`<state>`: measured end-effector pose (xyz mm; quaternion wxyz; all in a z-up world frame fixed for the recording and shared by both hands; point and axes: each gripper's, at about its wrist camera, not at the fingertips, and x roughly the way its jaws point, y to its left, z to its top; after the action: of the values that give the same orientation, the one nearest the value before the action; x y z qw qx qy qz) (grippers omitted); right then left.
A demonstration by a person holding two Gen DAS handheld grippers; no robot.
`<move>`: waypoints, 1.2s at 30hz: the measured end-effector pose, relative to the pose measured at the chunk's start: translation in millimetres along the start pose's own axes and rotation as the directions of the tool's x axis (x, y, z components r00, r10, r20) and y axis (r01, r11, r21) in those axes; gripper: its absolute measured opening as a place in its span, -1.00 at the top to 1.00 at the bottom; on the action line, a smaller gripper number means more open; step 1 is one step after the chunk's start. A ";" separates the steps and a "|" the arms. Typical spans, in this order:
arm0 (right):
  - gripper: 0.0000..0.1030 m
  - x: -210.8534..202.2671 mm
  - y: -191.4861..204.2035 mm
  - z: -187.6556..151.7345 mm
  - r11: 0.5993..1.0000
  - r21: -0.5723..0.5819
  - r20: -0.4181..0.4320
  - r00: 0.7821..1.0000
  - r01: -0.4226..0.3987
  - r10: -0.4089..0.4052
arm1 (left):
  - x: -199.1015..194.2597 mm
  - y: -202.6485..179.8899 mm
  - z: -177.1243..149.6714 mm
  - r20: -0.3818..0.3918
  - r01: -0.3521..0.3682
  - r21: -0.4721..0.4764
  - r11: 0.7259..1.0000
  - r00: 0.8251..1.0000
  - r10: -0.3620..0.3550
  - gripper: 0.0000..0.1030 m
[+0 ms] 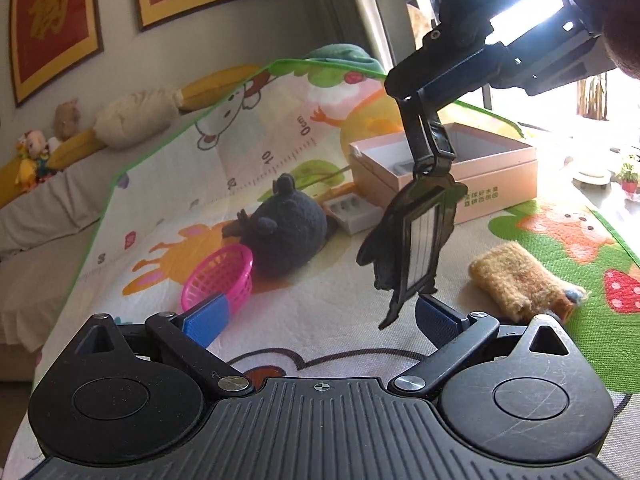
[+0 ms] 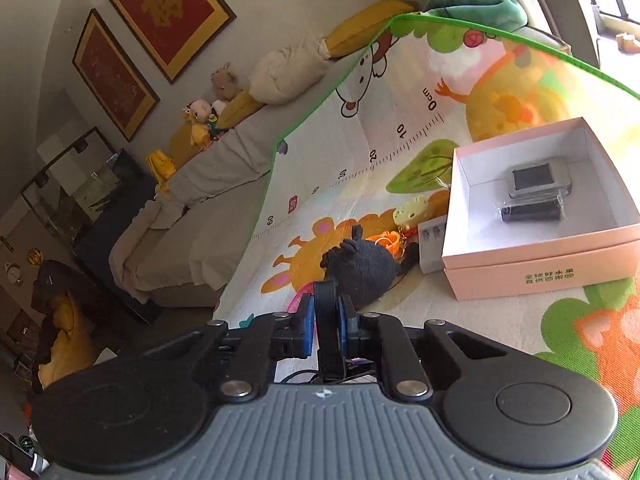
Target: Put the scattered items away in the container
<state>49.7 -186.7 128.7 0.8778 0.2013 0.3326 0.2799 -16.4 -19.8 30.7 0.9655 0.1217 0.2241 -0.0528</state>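
Presently we note the right gripper [image 1: 430, 162] clamped on the strap of a dark luggage tag [image 1: 416, 240], which dangles above the play mat [image 1: 320, 304] — just in front of the pink box [image 2: 536, 264]. Left gripper [image 1: 320, 318] stands wide apart, holding nothing. Black plush toy [image 1: 286, 228] and pink basket [image 1: 220, 278] lie on the mat.

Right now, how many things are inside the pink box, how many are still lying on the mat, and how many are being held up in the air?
Inside the pink box: 2, a metal tin and a black tube
On the mat, as far as I can see: 6
Held in the air: 1, a black tag in the right gripper
Total: 9
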 end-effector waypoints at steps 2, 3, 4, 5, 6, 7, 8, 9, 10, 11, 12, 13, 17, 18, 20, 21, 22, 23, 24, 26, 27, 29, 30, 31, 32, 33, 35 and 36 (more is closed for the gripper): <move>0.77 0.9 6.8 2.4 1.000 -0.016 0.007 1.000 -0.003 0.003 | -2.8 0.3 -0.3 0.006 0.005 0.002 1.000 1.000 -0.005 -0.98; 0.77 2.0 9.3 2.8 1.000 -0.022 0.006 1.000 -0.004 0.004 | -2.7 0.9 0.0 0.007 0.001 0.006 1.000 1.000 -0.001 -0.98; 0.77 3.1 10.9 2.9 1.000 -0.023 0.002 1.000 -0.003 0.003 | -2.2 2.5 0.8 0.008 -0.006 0.008 1.000 1.000 0.006 -0.98; 0.77 4.1 12.5 2.5 1.000 -0.023 -0.003 1.000 0.001 -0.001 | -2.5 4.8 1.5 0.011 -0.010 0.005 1.000 1.000 0.010 -0.98; 0.77 4.2 13.8 1.9 1.000 -0.025 -0.007 1.000 0.006 -0.006 | -4.2 8.4 2.2 0.016 -0.003 -0.004 1.000 1.000 0.003 -0.98; 0.77 3.3 15.3 0.9 1.000 -0.029 -0.010 1.000 0.010 -0.010 | -6.7 12.2 2.8 0.021 0.015 -0.014 1.000 1.000 -0.015 -0.98; 0.77 1.6 16.3 0.3 0.999 -0.032 -0.012 1.000 0.010 -0.010 | -9.8 15.6 3.2 0.028 0.040 -0.023 0.999 0.999 -0.039 -0.98; 0.77 -0.6 17.3 -0.4 0.999 -0.036 -0.012 1.000 0.010 -0.011 | -13.7 18.5 3.2 0.039 0.065 -0.031 0.997 0.997 -0.064 -0.98; 0.77 -3.1 18.5 -1.5 0.999 -0.040 -0.011 1.000 0.012 -0.012 | -17.3 20.6 3.0 0.049 0.084 -0.037 0.996 0.995 -0.082 -0.99; 0.77 -4.1 19.5 -2.1 0.999 -0.044 -0.010 1.000 0.013 -0.013 | -19.4 21.7 3.0 0.056 0.090 -0.041 0.995 0.995 -0.088 -0.99; 0.77 -3.9 20.1 -2.5 0.999 -0.049 -0.008 1.000 0.015 -0.016 | -19.7 21.5 3.3 0.059 0.082 -0.040 0.996 0.995 -0.080 -1.00; 0.77 -2.7 19.9 -3.1 0.998 -0.052 -0.005 1.000 0.022 -0.022 | -18.5 21.0 3.5 0.057 0.068 -0.038 0.997 0.996 -0.066 -1.00; 0.79 8.1 15.0 -5.1 0.997 -0.054 -0.006 0.999 0.054 -0.054 | -12.5 15.9 3.4 0.022 0.022 -0.043 0.999 1.000 -0.021 -1.00; 0.79 10.0 13.6 -5.9 0.997 -0.056 -0.004 0.998 0.059 -0.059 | -13.7 13.3 2.9 0.019 0.033 -0.051 0.998 0.999 -0.032 -1.00; 0.79 12.7 12.1 -6.3 0.996 -0.064 -0.002 0.998 0.064 -0.064 | -15.5 5.2 1.4 0.012 0.060 -0.053 0.997 0.998 -0.060 -1.00; 0.79 13.8 12.3 -5.9 0.996 -0.068 -0.001 0.998 0.064 -0.064 | -15.2 -0.6 0.4 0.009 0.066 -0.043 0.997 0.998 -0.066 -1.00; 0.79 14.9 13.0 -5.1 0.995 -0.074 -0.001 0.998 0.063 -0.063 | -13.5 -7.0 -0.6 0.006 0.066 -0.028 0.997 0.998 -0.066 -1.00; 0.79 16.1 13.6 -4.2 0.995 -0.079 -0.002 0.998 0.062 -0.062 | -11.0 -11.4 -1.1 0.003 0.064 -0.013 0.998 0.998 -0.064 -1.00; 0.79 17.3 14.4 -3.3 0.994 -0.084 -0.005 0.998 0.062 -0.063 | -7.2 -15.0 -1.1 -0.004 0.057 0.004 0.998 0.998 -0.057 -1.00; 0.79 18.6 15.9 -2.0 0.993 -0.096 -0.006 0.998 0.068 -0.068 | -1.6 -16.1 0.5 -0.009 0.039 0.017 0.999 0.999 -0.039 -1.00; 0.79 18.4 16.4 -1.6 0.992 -0.101 -0.006 0.997 0.070 -0.071 | -0.9 -13.2 2.1 -0.004 0.040 0.008 0.999 0.999 -0.040 -1.00; 0.79 17.2 16.8 -1.4 0.991 -0.111 -0.002 0.997 0.072 -0.072 | -2.7 -4.9 5.0 0.011 0.055 -0.022 0.998 0.998 -0.055 -1.00; 0.79 16.9 16.9 -1.3 0.991 -0.116 0.001 0.997 0.074 -0.074 | -3.1 -0.9 6.4 0.016 0.054 -0.034 0.998 0.998 -0.053 -1.00; 0.79 17.5 16.7 -0.8 0.990 -0.121 0.003 0.997 0.076 -0.076 | -2.7 2.2 7.5 0.019 0.040 -0.038 0.998 0.999 -0.040 -1.00; 0.79 19.1 16.6 0.2 0.989 -0.124 0.003 0.997 0.078 -0.078 | -1.6 4.7 8.1 0.019 0.019 -0.039 0.999 1.000 -0.018 -1.00; 0.79 21.9 16.7 1.7 0.989 -0.125 0.001 0.997 0.079 -0.080 | 0.8 7.7 8.8 0.013 -0.007 -0.042 0.999 1.000 0.008 -1.00; 0.79 29.2 17.5 4.3 0.989 -0.129 -0.004 0.997 0.079 -0.080 | 5.2 13.1 8.8 -0.007 -0.052 -0.059 0.997 0.999 0.052 -1.00; 0.79 33.8 17.9 5.6 0.988 -0.130 -0.008 0.996 0.082 -0.084 | 6.3 15.3 8.5 -0.020 -0.065 -0.073 0.995 0.998 0.064 -1.00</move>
<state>68.2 -152.9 126.4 0.8976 0.1283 0.3276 0.2655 -4.8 -7.6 38.5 0.9685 0.0939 0.2304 -0.0122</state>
